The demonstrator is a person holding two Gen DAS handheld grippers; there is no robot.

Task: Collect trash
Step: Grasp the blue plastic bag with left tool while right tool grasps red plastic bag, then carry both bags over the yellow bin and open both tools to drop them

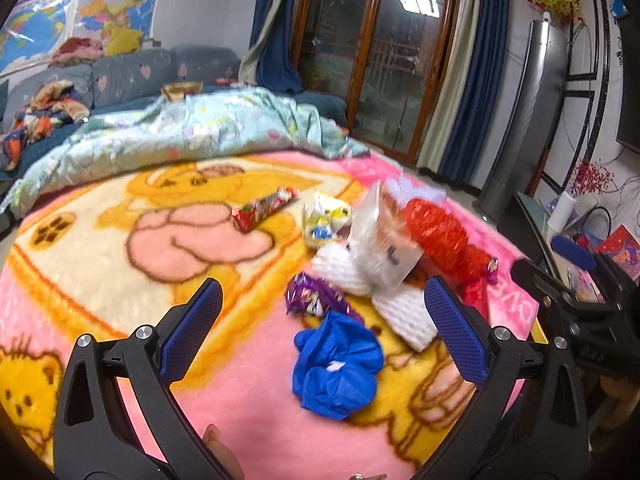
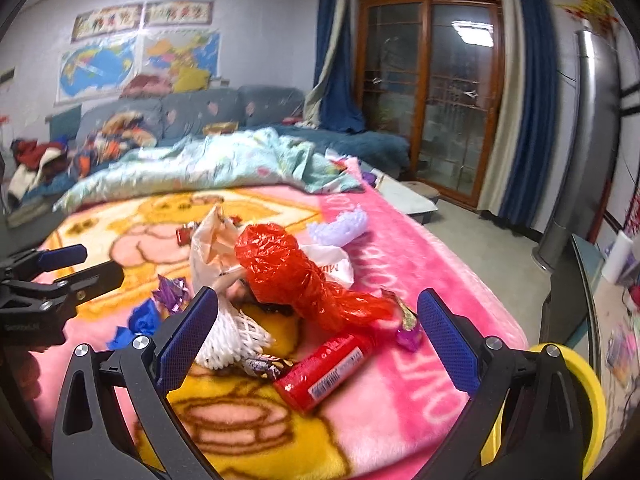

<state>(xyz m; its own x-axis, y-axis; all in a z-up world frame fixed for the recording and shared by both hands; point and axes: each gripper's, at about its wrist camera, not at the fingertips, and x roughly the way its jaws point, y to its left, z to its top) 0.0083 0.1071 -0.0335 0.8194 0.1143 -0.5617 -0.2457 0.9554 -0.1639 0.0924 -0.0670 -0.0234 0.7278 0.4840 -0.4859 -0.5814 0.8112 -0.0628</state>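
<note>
Hovering both tongs, left tongs (image 1: 320, 336) and right tongs (image 2: 318, 336), spread wide, empty. I see nothing collected: blue wad (image 1: 336, 364) between left tips, red tube (image 2: 328, 368) between right tips, red bag (image 2: 288, 268) beyond, all on blanket (image 2: 420, 280).

On the pink bear blanket (image 2: 420, 248) lie one red crumpled bag (image 2: 288, 264), one blue crumpled bag (image 1: 336, 368), one clear plastic bag (image 1: 380, 240), two pieces of white foam netting (image 1: 404, 312) beside the red bag, and one lilac foam piece (image 2: 340, 226) behind it. Wrappers around the red bag: one purple (image 1: 312, 300), one long red (image 1: 264, 208), one yellow-white (image 1: 326, 218), one dark (image 2: 266, 366). One red tube (image 2: 328, 368) lies in front of it.
</note>
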